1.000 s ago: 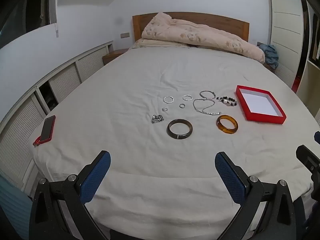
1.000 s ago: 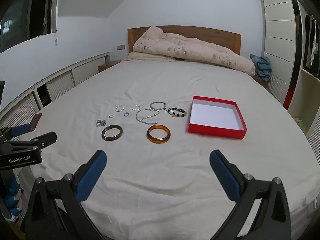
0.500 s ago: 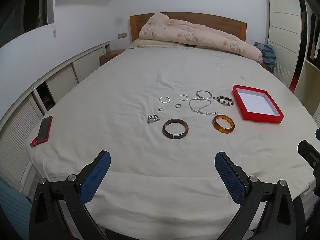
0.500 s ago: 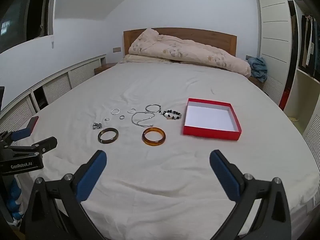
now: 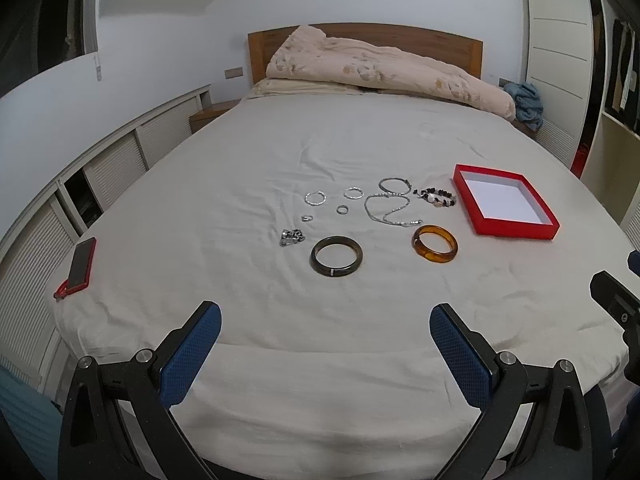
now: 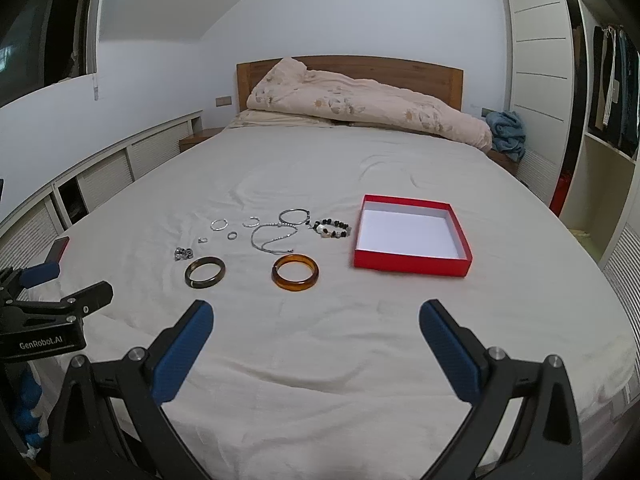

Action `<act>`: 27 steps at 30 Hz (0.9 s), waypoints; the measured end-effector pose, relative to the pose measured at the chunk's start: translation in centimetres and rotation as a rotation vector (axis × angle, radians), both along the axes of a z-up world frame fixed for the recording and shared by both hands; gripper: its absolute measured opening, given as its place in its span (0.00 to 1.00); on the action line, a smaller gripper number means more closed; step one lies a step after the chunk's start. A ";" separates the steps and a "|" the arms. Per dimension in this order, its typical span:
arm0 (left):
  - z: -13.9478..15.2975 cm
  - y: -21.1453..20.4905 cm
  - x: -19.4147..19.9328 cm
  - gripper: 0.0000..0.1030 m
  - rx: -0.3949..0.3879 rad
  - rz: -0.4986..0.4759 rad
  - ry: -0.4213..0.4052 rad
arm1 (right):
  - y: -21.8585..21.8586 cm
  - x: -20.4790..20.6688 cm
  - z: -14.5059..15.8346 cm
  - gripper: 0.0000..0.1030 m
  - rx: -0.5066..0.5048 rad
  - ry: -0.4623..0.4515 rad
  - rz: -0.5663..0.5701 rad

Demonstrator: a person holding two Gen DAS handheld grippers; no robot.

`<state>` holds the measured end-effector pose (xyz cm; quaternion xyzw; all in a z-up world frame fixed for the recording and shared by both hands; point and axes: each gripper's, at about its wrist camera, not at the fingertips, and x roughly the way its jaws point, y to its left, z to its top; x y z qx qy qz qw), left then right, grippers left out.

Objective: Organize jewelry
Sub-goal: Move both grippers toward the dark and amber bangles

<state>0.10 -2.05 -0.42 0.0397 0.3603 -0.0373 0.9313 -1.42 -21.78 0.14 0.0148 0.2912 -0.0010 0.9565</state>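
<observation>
Left gripper and right gripper, lower frame: jaws spread wide, holding nothing. Jewelry at frame centre on the bed (dark bangle, amber bangle); red box centre-right, nothing inside.

Bed, cream sheet, carries: red tray at right; amber bangle and dark bangle nearest; chain necklace, beaded bracelet, small rings behind; phone at left edge; folded duvet by headboard.
</observation>
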 end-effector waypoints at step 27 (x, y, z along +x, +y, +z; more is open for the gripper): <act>-2.5 -0.1 3.5 0.99 0.024 -0.011 0.042 | -0.5 4.0 -3.7 1.00 0.027 0.078 0.066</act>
